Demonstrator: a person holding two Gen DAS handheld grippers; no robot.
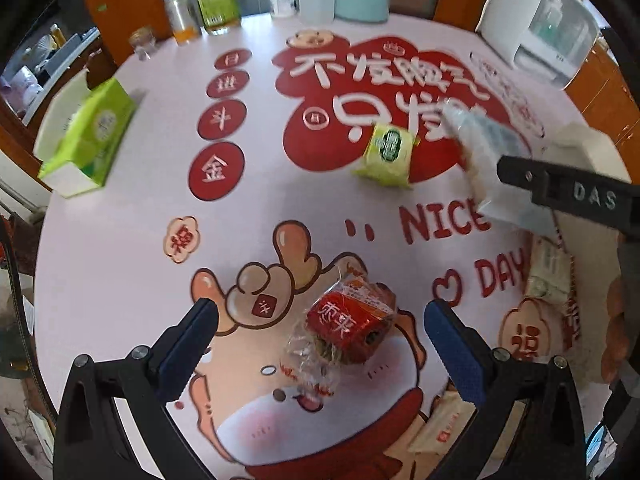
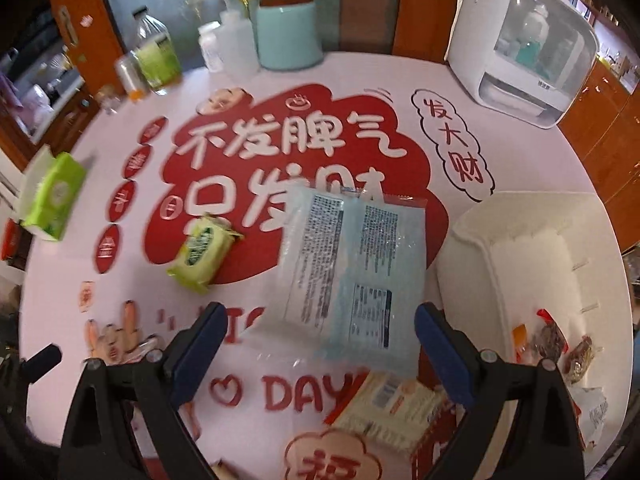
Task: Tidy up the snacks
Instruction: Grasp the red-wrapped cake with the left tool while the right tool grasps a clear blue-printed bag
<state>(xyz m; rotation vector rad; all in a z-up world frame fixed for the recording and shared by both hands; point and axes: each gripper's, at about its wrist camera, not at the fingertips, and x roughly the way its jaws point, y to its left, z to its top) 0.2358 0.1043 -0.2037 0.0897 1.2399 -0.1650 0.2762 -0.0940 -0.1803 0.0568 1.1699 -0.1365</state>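
The left tool (image 1: 320, 344) hovers low over the worktop (image 1: 120, 240), its blue-padded fingers spread wide apart with nothing between the pads. A red snack (image 1: 350, 326) in a clear twisted wrapper lies on the worktop in the gap between them, touching neither finger.

The right tool (image 2: 318, 344) also shows its fingers well apart in its own view, yet a pale blue snack packet (image 2: 344, 268) with blocks of black print sits ahead of them, above the worktop's surface. In the left wrist view the same packet (image 1: 476, 148) hangs tilted at the tip of a black finger; whether it is pinched there cannot be told.

A yellow-green snack pack (image 2: 202, 250) lies on the red cloud print near the worktop's middle. A cream noodle-like packet (image 2: 390, 408) lies just below the blue packet, beside a white plastic bin (image 2: 472, 248) at the right edge. Inside the bin lie several small wrapped snacks (image 2: 568, 352).

A green tissue box (image 1: 90, 136) rests at the left edge. Bottles (image 2: 156, 56), a teal canister (image 2: 288, 36) and a white appliance (image 2: 520, 40) stand along the far side.
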